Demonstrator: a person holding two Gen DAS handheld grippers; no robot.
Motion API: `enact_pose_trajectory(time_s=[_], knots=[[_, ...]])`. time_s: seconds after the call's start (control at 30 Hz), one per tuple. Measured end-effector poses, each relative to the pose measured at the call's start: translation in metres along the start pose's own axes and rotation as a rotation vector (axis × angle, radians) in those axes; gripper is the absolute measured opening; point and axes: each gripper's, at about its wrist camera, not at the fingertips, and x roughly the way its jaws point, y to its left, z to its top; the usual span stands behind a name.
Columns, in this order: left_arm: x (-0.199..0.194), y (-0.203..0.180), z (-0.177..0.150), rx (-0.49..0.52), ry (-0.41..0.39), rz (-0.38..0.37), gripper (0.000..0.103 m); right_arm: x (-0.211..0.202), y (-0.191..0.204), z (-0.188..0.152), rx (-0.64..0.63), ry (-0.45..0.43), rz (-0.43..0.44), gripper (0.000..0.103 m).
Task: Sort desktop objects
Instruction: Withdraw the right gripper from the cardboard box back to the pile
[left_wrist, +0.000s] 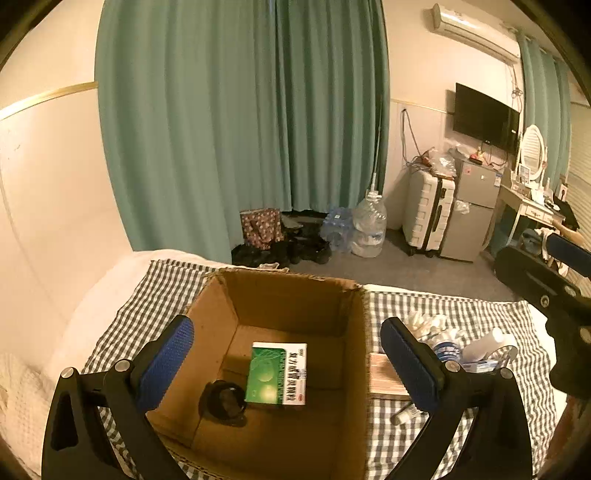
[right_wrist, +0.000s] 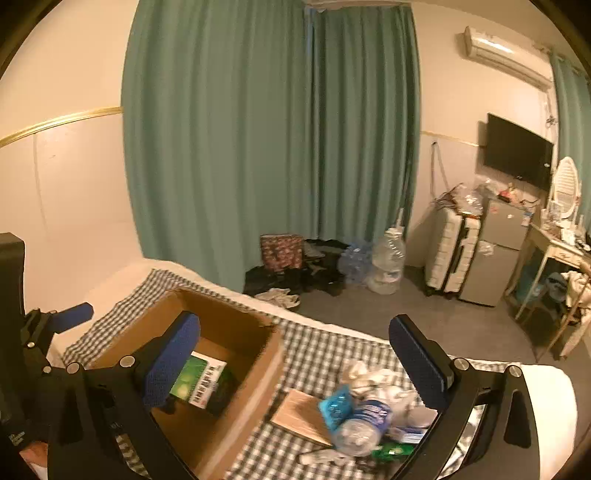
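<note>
A: What is largest on the checked cloth (left_wrist: 155, 295)?
B: The open cardboard box (left_wrist: 354, 369). Inside lie a green medicine box (left_wrist: 277, 373) and, just left of it, a dark round thing (left_wrist: 222, 400).
A: And to the right?
B: A loose heap: a wooden block (right_wrist: 301, 415), a plastic bottle (right_wrist: 364, 424), crumpled white tissue (right_wrist: 373, 380).
A: The tools?
B: The left gripper (left_wrist: 287, 363) and right gripper (right_wrist: 294, 362) both gape wide, with nothing held.

I'm working in a lived-in bedroom: bed (left_wrist: 110, 295) lower left, green curtains (left_wrist: 240, 129) centre, suitcase (left_wrist: 428, 214), fridge (left_wrist: 476, 206) and TV (left_wrist: 485, 118) right.
</note>
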Motion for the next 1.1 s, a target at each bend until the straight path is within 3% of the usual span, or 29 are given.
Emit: enact_pose_trajectory(time_s=[0.33,0.8,0.93,1.1], knots=[[-0.015,-0.033,0.001,0.013,-0.024,-0.041,0.103,-0.038,-0.03,-0.007,-0.039,-0.023,-0.105,0.103],[-0.022,-0.075,-0.002,0.036,-0.04,-0.076,0.103,-0.072,-0.084,-0.023,0.05,-0.029,-0.214,0.103],[-0.02,-0.085,-0.002,0.04,-0.041,-0.087,0.103,-0.086,-0.096,-0.032,0.07,-0.092,-0.261,0.103],[-0.014,-0.098,-0.006,0.054,-0.031,-0.121,0.103,-0.086,-0.109,-0.04,0.065,-0.07,-0.281,0.103]])
